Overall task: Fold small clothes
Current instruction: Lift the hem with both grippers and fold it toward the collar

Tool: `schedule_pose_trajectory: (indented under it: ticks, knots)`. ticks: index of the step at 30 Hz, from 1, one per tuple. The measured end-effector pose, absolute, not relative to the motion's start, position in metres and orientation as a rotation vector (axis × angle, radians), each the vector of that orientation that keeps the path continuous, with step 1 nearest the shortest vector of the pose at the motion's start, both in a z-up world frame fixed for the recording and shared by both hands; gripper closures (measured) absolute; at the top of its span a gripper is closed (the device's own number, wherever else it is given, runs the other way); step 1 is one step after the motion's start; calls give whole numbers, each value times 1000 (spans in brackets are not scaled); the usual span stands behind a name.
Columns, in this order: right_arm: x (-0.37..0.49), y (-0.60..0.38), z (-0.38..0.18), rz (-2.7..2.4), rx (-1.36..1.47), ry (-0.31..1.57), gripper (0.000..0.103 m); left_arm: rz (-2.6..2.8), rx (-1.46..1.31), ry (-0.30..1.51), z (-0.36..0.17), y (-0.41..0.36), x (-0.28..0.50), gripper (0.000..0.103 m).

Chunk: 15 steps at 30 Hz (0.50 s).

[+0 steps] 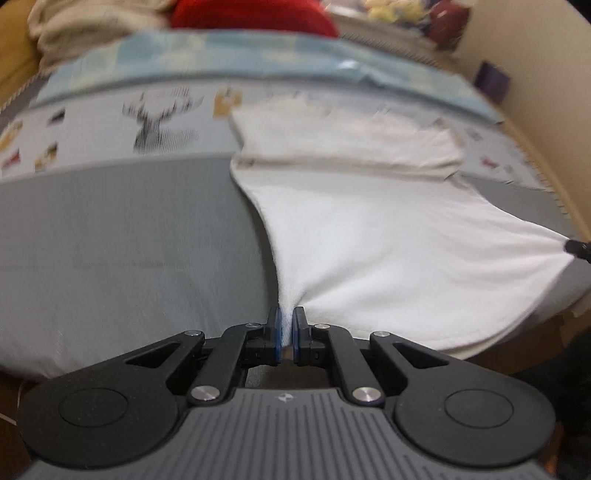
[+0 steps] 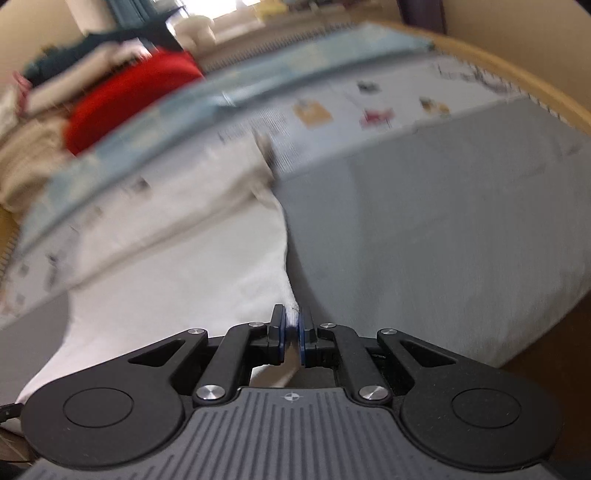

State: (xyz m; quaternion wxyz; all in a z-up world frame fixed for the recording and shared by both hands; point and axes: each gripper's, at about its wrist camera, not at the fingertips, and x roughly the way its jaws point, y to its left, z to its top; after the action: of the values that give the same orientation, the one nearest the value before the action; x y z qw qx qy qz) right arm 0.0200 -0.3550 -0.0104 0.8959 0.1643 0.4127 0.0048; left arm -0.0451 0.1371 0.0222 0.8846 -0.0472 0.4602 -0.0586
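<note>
Fingers of left gripper (image 1: 287, 332), right gripper (image 2: 291, 334) each pinch white garment (image 1: 369, 251) corner (both clamped)

The left wrist camera sat low at the near edge of the grey bed surface (image 1: 110, 240), just behind the left gripper (image 1: 287, 332), and faced the far end, close over the white garment (image 1: 388, 258). The right wrist camera rode behind the right gripper (image 2: 291, 338), equally low and near but rolled, so the scene tilted. It looked the same way along the garment's right edge. Both views took in the garment, the patterned cover (image 1: 110, 125) and the red bundle (image 1: 251, 16) far off.
</note>
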Motion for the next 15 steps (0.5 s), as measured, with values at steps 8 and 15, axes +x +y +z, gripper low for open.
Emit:
schedule_pose_trajectory:
  ticks: [8, 15]
  knots:
    - [-68, -382, 79, 177, 335, 689, 97, -250, -114, 892, 96, 169, -123, 98]
    - [-87, -400, 101, 240, 413, 680, 97, -289, -160, 871, 103, 180, -102, 98]
